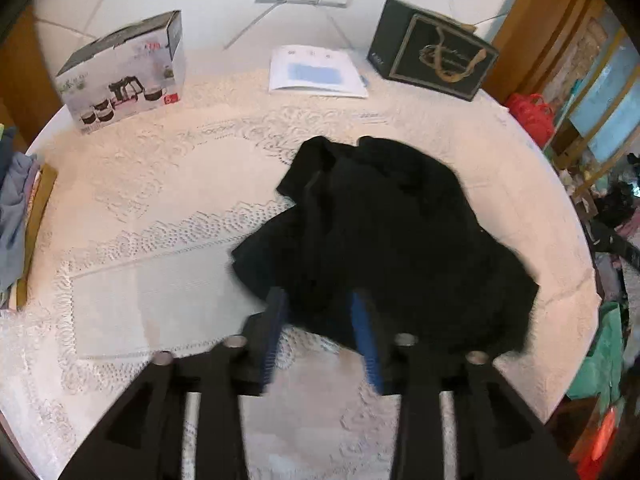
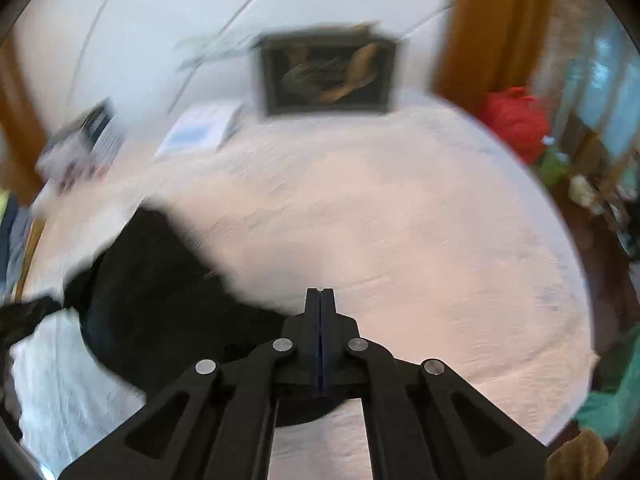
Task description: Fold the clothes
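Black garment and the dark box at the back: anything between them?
Nothing: only bare lace tablecloth between the black garment and the dark box, shown in the left wrist view.

The garment (image 1: 392,236) is plain black on a cream lace tablecloth (image 1: 168,184) with floral and dotted patterns. The left gripper (image 1: 318,300) is black with blue ribbed pads. At the table's far edge stand a white-and-grey teapot-set box (image 1: 124,72) and a black gift bag (image 1: 432,50) with gold ornament.
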Available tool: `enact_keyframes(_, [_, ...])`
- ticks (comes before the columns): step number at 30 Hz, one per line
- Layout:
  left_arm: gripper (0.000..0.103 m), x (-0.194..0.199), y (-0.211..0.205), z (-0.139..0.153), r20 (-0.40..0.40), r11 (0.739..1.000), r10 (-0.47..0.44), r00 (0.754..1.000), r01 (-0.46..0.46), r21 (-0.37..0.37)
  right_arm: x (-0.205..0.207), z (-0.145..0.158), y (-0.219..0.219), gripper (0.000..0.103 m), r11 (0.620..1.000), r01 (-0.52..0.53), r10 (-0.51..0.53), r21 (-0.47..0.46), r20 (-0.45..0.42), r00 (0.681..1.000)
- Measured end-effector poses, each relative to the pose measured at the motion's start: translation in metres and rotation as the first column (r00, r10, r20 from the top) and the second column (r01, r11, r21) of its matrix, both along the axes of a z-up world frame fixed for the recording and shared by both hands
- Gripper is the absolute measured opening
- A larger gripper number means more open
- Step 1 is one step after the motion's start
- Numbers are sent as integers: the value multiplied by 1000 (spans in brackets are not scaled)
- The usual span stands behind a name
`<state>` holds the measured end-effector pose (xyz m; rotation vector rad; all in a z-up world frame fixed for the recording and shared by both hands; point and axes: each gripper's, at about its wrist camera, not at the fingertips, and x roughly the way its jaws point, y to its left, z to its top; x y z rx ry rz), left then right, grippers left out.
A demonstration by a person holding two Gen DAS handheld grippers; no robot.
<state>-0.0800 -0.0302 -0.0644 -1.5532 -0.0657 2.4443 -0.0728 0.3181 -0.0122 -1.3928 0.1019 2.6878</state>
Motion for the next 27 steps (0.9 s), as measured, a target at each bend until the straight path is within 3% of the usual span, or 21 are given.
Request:
enact_keyframes(2, [57, 2, -1, 0, -7, 1000, 3, 1000, -3, -18, 2, 2, 22, 0, 999, 16, -15, -30, 11, 1000])
enact_keyframes(6, [57, -11, -7, -20, 36, 997, 44, 998, -41, -61, 4, -14, 30, 7, 990, -11, 19, -140, 58, 998])
enact_keyframes(7, [57, -14, -9, -27, 48, 996, 56, 997, -53, -70, 6, -21, 25, 18, 984, -34, 48, -173, 75, 996])
enact_keyframes(8, [57, -19, -13, -32, 58, 995, 63, 996, -59, -76, 8, -27, 17, 40, 983, -53, 69, -179, 88, 994])
enact_keyframes(10, [58, -20, -15, -38, 75, 995, 72, 995, -66, -78, 12, -40, 1, 72, 978, -89, 112, -189, 115, 987])
enact_keyframes(16, [58, -7, 1, -46, 97, 1000, 1, 995, 1, -25, 18, -75, -34, 73, 967, -143, 183, -212, 181, 966])
enact_keyframes(22, [57, -14, 31, -76, 151, 997, -66, 986, 61, 36, 29, -83, -34, 73, 969, -140, 185, -205, 215, 959])
enact_keyframes(23, [55, -17, 37, -79, 166, 996, -79, 983, 72, 46, 30, -84, -34, 73, 968, -143, 188, -207, 218, 958])
enact_keyframes(25, [0, -23, 48, -85, 192, 994, -104, 976, 93, 65, 33, -86, -35, 73, 967, -148, 195, -210, 224, 955])
enact_keyframes(27, [0, -28, 58, -75, 168, 993, -118, 979, 113, 39, 36, -88, -36, 73, 965, -153, 201, -213, 230, 952])
